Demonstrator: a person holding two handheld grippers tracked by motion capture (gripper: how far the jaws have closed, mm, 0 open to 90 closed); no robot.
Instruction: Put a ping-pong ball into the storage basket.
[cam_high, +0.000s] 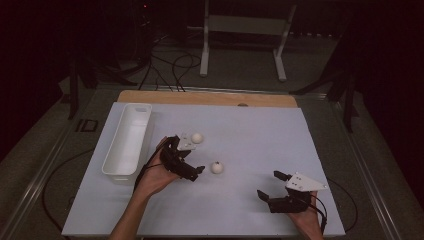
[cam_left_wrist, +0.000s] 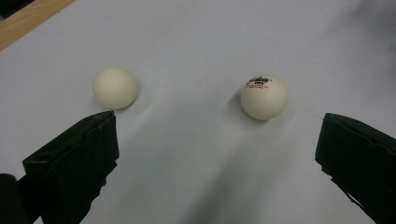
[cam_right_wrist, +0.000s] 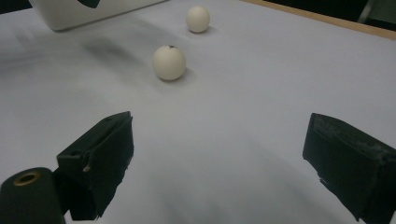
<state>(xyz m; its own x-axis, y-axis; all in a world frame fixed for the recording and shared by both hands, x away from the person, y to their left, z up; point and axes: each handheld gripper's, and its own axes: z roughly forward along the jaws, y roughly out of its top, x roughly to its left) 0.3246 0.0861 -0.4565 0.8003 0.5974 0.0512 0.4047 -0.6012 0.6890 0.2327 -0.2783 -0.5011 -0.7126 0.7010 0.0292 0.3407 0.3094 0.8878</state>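
Room: dark floor beyond the desk (cam_high: 260, 125), with loose cables (cam_high: 175, 67) and a white metal stand (cam_high: 245, 25) at the back.
Desk: white sheet covering the top; a strip of bare wood (cam_high: 205, 97) shows along the far edge.
Tray: long white tray (cam_high: 128, 138), set lengthwise near the left edge of the desk, nothing visible inside.
Marked ball: white ball (cam_high: 217, 167) with a small printed logo, lying on the sheet near the middle of the desk; seen in the left gripper view (cam_left_wrist: 264, 97) ahead of the jaws, nearer the right-hand one, touching neither.
Plain ball: second white ball (cam_high: 197, 137), farther back, near the tray's right side and well apart from the marked ball; in the left gripper view (cam_left_wrist: 115, 87) it lies just beyond the left-hand jaw.
Left tool: left tool (cam_high: 192, 172), held in the person's left hand (cam_high: 155, 175), low over the sheet, just left of the marked ball; jaws spread wide, gripping nothing.
Right tool: right tool (cam_high: 270, 185), near the front right of the desk, well apart from both balls; jaws spread wide, nothing between them; its view looks across the sheet toward both balls and the tray.
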